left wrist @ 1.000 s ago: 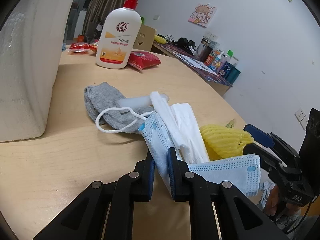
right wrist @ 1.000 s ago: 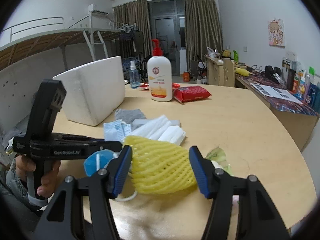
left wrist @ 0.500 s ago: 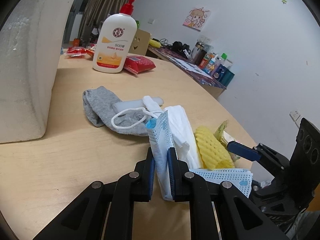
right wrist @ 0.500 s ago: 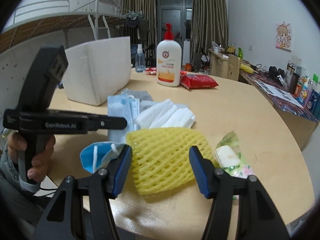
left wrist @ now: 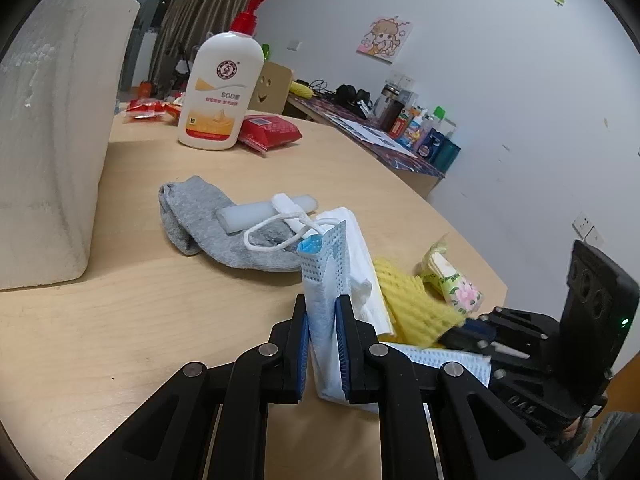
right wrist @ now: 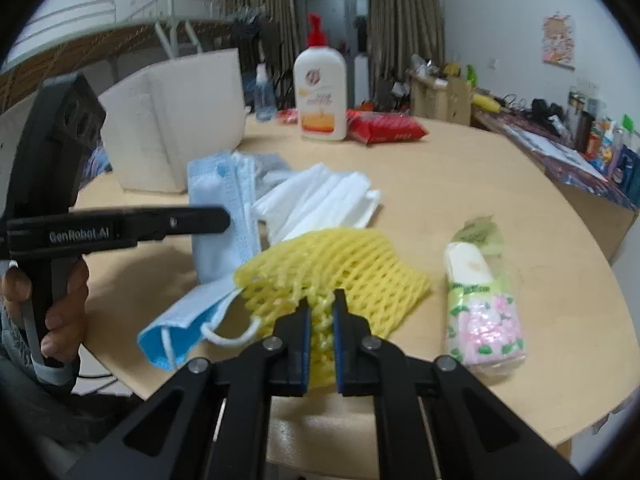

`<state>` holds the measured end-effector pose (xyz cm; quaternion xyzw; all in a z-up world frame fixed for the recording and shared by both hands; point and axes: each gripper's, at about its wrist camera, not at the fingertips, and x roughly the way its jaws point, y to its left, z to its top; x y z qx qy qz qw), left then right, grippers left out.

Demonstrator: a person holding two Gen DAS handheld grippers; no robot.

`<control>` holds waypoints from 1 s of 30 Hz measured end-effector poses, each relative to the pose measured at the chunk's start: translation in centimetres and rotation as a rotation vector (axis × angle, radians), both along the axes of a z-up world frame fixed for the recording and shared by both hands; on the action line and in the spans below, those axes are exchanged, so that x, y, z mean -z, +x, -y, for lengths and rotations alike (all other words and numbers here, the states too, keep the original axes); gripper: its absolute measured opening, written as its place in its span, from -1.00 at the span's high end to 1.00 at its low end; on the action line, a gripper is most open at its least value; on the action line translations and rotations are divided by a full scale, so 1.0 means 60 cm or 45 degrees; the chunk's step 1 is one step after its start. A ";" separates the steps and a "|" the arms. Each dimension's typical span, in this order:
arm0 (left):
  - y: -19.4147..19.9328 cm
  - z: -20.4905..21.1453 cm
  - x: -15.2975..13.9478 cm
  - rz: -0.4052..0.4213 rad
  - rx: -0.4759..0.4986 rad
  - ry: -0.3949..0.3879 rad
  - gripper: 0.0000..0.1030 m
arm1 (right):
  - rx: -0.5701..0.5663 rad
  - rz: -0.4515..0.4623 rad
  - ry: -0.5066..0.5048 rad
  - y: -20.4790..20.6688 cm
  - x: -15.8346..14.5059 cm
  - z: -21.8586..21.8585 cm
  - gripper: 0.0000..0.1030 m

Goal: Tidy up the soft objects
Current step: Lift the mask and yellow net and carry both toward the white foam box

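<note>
Where pinched, crumpled yellow foam netting (right wrist: 320,280)

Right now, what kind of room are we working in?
Likely a dorm or bedroom: a raised loft bed frame with ladder, curtains over a door, and a cluttered side desk of toiletries beside the wooden table.

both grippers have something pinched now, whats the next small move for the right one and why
Probably a short lift. The right gripper is shut on the near edge of the yellow foam net, which overlaps a blue face mask lying flat on the table. Raising it slightly should free the net without dragging that mask.
</note>
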<state>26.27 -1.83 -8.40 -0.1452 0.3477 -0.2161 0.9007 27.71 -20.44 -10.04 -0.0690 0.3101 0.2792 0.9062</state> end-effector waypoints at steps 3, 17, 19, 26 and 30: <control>-0.003 -0.002 -0.002 0.016 -0.009 -0.003 0.74 | 0.003 0.052 0.099 -0.012 -0.021 0.017 0.77; -0.029 -0.005 -0.054 0.134 -0.058 0.038 0.92 | 0.077 0.229 0.253 -0.021 -0.094 0.033 0.77; -0.037 -0.006 -0.068 0.161 -0.064 0.048 0.93 | 0.078 0.248 0.270 -0.022 -0.102 0.033 0.76; -0.070 -0.006 -0.109 0.256 -0.091 0.103 0.93 | 0.087 0.278 0.302 -0.024 -0.112 0.036 0.76; -0.090 -0.011 -0.135 0.330 -0.139 0.158 0.93 | 0.092 0.292 0.320 -0.027 -0.118 0.039 0.76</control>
